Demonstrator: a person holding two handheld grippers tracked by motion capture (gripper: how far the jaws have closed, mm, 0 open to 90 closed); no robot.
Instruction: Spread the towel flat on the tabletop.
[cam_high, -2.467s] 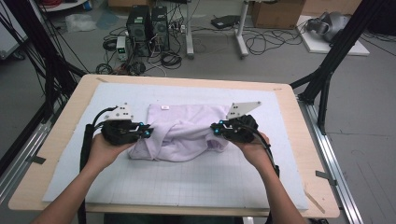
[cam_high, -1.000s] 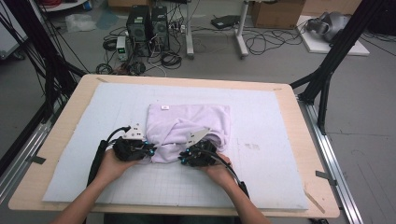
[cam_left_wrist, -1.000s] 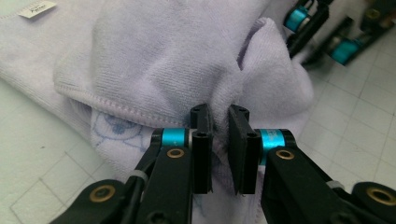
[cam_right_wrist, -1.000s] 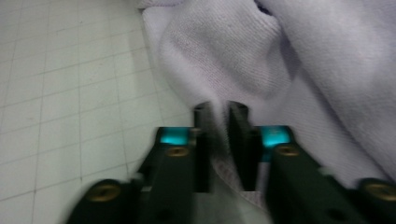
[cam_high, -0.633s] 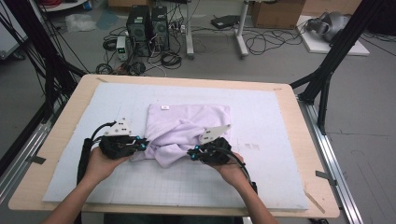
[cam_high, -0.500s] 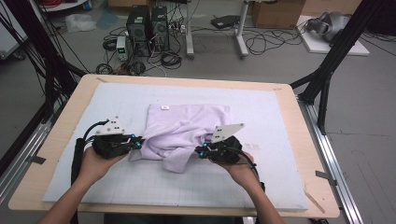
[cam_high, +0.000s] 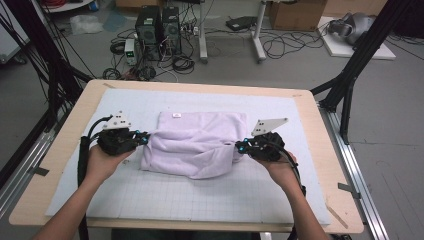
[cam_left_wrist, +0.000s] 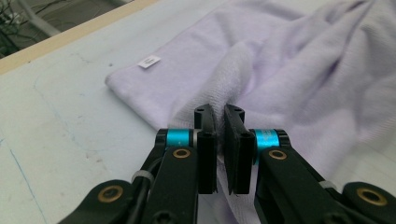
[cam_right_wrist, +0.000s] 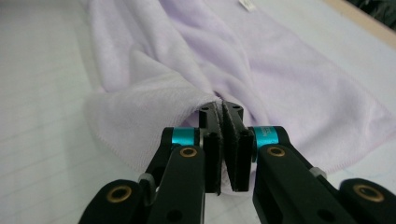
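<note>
A pale lilac towel (cam_high: 195, 142) lies folded on the gridded white mat (cam_high: 200, 195), a small white label (cam_high: 176, 115) at its far left corner. My left gripper (cam_high: 145, 138) is shut on the towel's left edge, and the left gripper view shows the cloth (cam_left_wrist: 280, 70) pinched between the black jaws of the left gripper (cam_left_wrist: 220, 122). At the right edge my right gripper (cam_high: 239, 147) is shut on the towel, where a fold of towel (cam_right_wrist: 154, 100) runs into the closed jaws of the right gripper (cam_right_wrist: 221, 122). Both held edges are lifted off the mat.
The mat covers a wooden table (cam_high: 330, 150) with its edge close to the right hand. Black frame legs (cam_high: 350, 75) stand at the right, and computers and cables (cam_high: 160, 30) lie on the floor beyond the table.
Both hands have spread apart and risen; the right gripper swept from the towel's middle to the right, drawing the towel out wider. The left gripper shifted left. Both stay shut on cloth.
</note>
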